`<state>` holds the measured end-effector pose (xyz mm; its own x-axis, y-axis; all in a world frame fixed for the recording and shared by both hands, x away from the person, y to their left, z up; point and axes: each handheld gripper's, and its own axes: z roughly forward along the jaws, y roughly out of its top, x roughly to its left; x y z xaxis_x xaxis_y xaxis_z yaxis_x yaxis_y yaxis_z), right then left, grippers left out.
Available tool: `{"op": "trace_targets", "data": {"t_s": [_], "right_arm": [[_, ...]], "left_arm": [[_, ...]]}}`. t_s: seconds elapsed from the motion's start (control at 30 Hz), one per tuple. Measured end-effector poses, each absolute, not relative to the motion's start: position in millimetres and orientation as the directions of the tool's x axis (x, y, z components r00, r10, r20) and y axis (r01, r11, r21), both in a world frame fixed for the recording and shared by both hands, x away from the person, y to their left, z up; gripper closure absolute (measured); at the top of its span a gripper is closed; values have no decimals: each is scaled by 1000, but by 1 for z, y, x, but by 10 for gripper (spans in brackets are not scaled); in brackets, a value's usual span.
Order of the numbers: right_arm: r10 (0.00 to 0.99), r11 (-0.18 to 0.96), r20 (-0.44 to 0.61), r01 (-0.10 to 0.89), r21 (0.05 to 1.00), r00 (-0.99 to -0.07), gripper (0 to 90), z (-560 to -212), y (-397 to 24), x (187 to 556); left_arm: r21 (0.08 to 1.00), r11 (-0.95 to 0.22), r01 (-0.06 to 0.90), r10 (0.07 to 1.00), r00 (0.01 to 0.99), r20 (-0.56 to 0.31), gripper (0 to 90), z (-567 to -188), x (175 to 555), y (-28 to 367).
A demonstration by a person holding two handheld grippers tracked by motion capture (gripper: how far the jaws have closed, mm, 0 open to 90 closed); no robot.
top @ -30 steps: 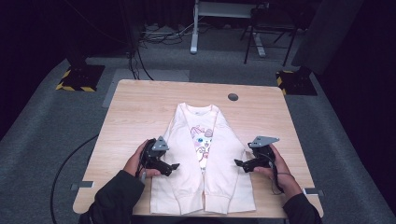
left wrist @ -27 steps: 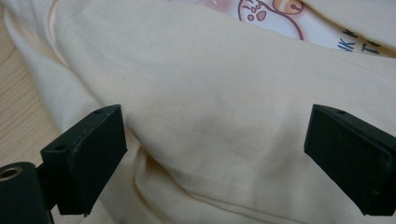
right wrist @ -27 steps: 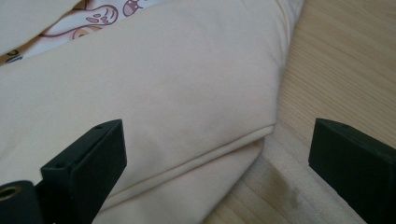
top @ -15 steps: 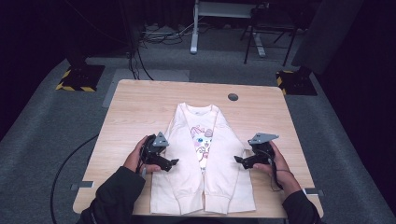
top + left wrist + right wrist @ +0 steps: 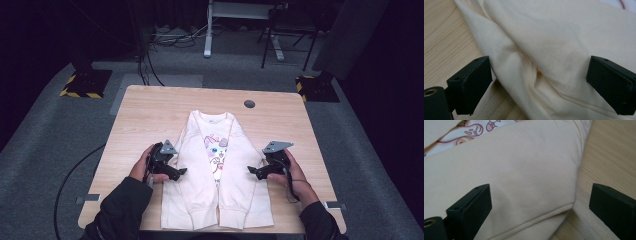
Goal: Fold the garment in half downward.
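A cream sweatshirt [image 5: 216, 170] with a cartoon cat print [image 5: 216, 150] lies flat on the wooden table [image 5: 150, 115], both sleeves folded in over its front. My left gripper [image 5: 181, 171] is open at the garment's left edge, its jaws wide apart around the folded sleeve [image 5: 544, 57]. At the right edge my right gripper [image 5: 252, 170] also stands open, jaws spread over the other sleeve's fold [image 5: 519, 182] and the bare wood [image 5: 609, 155] beside it. Neither holds cloth.
A small dark round grommet [image 5: 249, 104] sits in the table near its far edge. The table's front edge [image 5: 125, 227] runs just behind the garment's hem. Cables and stand legs [image 5: 210, 35] lie on the grey floor beyond.
Both grippers have edged slightly inward toward the sweatshirt's sides. The garment has not moved.
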<state>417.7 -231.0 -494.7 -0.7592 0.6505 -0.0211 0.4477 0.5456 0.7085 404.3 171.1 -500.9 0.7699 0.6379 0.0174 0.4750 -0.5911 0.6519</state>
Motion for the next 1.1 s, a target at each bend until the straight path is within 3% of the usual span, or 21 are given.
{"op": "trace_targets", "data": {"t_s": [0.53,1.1], "right_arm": [[656,560,-42,448,696,-754,73,-501,-225,394],[646,526,38,481,701,-763,69,-506,-229,363]], "left_arm": [[665,-588,461,632,774,23,63,-504,389,172],[677,-582,450,610,793,-4,64,-507,362,176]]}}
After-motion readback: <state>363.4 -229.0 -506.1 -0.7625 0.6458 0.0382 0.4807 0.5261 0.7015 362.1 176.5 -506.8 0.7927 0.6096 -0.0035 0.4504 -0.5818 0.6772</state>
